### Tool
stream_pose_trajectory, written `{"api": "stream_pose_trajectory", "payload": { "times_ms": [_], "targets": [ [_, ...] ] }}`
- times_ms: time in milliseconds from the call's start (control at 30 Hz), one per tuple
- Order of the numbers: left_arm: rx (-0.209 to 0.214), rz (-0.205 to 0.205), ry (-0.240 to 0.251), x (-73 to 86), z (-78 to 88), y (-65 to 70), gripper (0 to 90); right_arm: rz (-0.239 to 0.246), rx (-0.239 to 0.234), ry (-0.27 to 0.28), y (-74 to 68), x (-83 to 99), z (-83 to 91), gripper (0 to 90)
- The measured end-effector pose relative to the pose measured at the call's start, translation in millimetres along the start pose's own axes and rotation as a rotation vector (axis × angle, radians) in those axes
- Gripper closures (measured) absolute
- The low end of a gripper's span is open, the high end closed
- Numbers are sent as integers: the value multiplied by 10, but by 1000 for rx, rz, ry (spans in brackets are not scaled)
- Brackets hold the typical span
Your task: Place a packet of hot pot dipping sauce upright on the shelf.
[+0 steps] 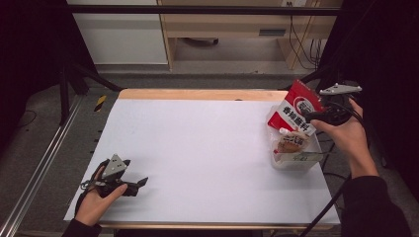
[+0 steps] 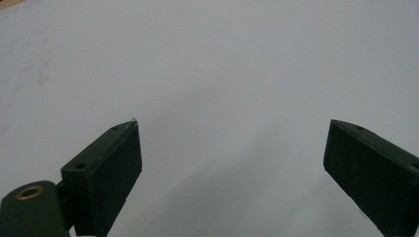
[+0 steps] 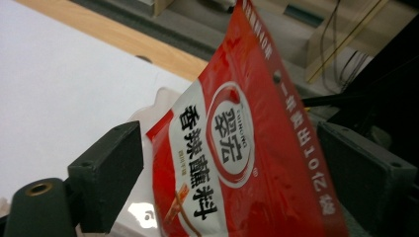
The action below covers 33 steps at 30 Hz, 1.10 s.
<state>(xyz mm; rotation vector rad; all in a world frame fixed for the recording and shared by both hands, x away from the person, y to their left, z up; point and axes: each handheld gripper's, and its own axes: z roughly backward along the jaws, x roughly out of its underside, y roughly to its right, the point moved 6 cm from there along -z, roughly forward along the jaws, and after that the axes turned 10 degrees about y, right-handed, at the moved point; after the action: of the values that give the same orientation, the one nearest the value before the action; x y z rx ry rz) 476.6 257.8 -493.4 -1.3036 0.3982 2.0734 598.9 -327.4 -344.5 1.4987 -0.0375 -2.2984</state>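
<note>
- While standing upright in clear plastic tub at table's right edge, glossy red-and-white seasoning sachet leans out over rim, above smaller tan snack packet.
- Flanked by black jaws of right gripper, spread wide, pads apparently off the foil in the right gripper view.
- Best finished, by this reading, by drawing back straight without brushing the sachet, lest it tip out.
- Far off on white table sheet: left gripper, jaws parted, nothing between, lying low by near left corner.
</note>
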Motion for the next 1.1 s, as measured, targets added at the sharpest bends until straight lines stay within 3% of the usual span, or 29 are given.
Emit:
{"api": "stream_pose_trajectory", "payload": {
  "times_ms": [133, 367, 500, 533, 667, 767, 1100],
  "targets": [
    [-4, 2, 0, -1, 3, -4, 77, -26, 14, 27, -21, -109, 93, 106],
    [-7, -8, -5, 3, 4, 4, 76, -16, -3, 78, -178, -260, 270, 86],
    [-12, 0, 0, 4, 15, -9, 74, 5, -25, 120, -353, -346, 376, 89],
    [-12, 1, 0, 3, 15, -13, 72, 14, -40, 122, -451, -370, 416, 87],
    [-14, 0, -2, 5, 15, -14, 70, 21, -69, 125, -595, -406, 462, 81],
    [-17, -1, -5, 10, 10, -15, 68, 36, -104, 138, -784, -461, 503, 81],
    [-15, 3, 2, 3, 19, -20, 66, 44, -179, 155, -1172, -509, 561, 76]
  ]
}}
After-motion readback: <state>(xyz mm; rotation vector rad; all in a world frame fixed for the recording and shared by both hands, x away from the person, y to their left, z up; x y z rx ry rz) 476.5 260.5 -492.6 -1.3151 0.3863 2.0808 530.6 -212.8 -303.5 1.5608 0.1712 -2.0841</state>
